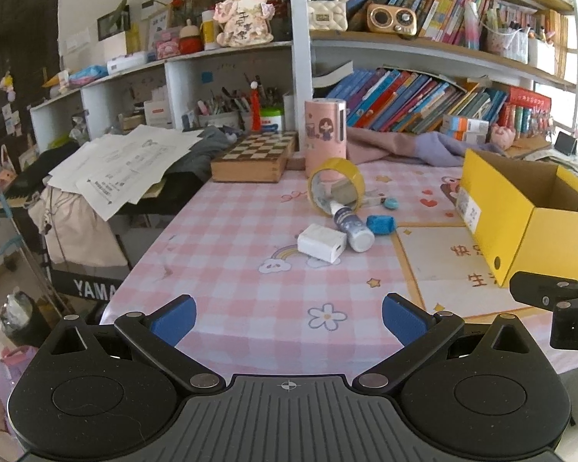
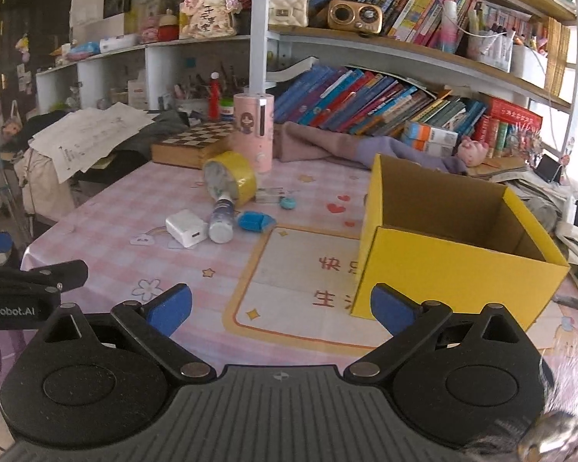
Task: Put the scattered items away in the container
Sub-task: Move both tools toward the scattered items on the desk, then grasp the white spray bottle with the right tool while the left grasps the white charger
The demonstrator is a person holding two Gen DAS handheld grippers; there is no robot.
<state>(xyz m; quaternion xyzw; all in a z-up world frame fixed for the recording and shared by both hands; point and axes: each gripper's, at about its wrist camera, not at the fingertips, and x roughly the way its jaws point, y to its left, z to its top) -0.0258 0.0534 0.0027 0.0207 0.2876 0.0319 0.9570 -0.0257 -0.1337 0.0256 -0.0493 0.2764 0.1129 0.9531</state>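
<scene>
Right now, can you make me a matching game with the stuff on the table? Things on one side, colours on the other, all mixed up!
Things:
1. tape roll
2. charger block
3. cardboard box
4. tall cylinder

Colours or looks:
A. pink with a cartoon girl
B. plain white
C. bright yellow outside, brown inside
D. yellow ring, tipped on its edge

Pairs: 1-D, 2-B, 3-C, 4-A
</scene>
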